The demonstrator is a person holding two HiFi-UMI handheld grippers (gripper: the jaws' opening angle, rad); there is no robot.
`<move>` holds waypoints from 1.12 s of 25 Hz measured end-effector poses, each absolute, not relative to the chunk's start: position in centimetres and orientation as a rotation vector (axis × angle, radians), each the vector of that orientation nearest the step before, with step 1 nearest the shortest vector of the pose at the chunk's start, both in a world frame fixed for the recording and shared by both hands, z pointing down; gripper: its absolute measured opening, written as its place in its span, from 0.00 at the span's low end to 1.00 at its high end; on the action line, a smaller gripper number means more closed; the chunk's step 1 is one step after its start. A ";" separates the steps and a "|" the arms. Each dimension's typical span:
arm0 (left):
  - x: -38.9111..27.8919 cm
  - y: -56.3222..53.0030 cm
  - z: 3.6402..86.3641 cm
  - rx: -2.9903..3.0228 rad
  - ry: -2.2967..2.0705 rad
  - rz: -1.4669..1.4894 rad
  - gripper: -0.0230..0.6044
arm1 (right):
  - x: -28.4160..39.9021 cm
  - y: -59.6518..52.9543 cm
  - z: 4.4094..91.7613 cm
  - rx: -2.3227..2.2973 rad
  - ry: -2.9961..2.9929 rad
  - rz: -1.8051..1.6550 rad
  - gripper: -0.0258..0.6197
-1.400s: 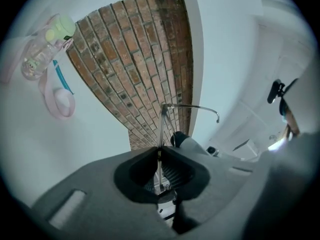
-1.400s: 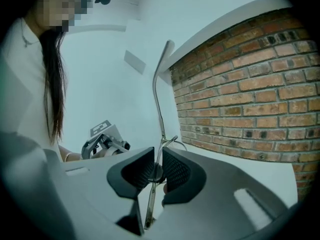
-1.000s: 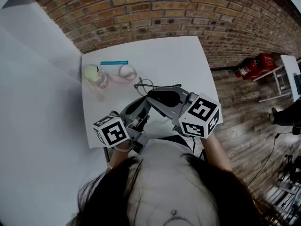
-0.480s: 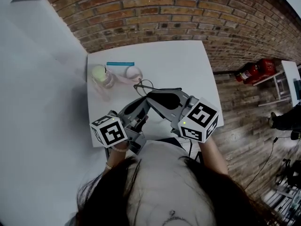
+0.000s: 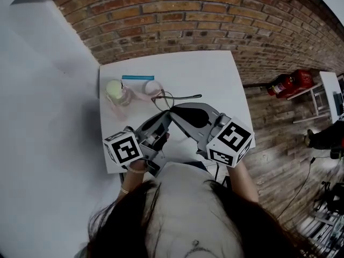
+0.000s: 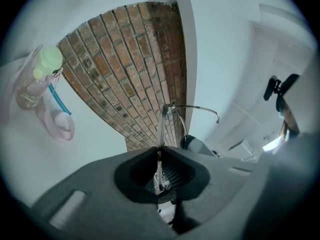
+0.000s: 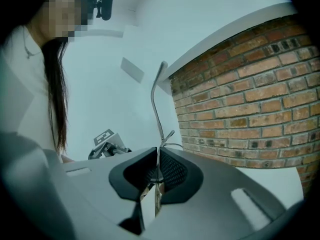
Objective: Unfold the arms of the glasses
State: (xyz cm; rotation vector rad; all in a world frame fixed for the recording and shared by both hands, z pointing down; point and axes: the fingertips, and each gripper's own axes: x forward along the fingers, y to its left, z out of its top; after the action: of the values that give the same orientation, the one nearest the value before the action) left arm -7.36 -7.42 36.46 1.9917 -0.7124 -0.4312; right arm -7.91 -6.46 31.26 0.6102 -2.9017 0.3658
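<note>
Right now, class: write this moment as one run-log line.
left gripper: shut on glasses | right gripper: shut on glasses | glasses: held between both, over table | bottle: untouched

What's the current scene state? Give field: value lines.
left gripper: shut on glasses
right gripper: shut on glasses
glasses: held between both grippers, one arm sticking out to the right
table: white, square
other items: bottle with green cap and blue stick, both at the far left corner
backdrop: brick wall
</note>
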 end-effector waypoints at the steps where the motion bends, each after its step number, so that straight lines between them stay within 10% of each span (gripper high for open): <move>1: -7.5 -7.6 36.5 1.988 -0.711 -0.434 0.07 | -8.0 -6.6 31.2 0.616 -2.904 0.363 0.08; 28: -13.4 -9.7 37.6 1.758 -0.702 -0.606 0.07 | -10.2 -8.1 28.9 0.642 -3.027 0.301 0.08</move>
State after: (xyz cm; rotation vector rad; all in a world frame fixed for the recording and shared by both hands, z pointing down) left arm -13.37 -9.72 37.55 1.7582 -0.7017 -0.6060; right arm -10.23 -8.14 28.93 0.6417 -3.0265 0.3007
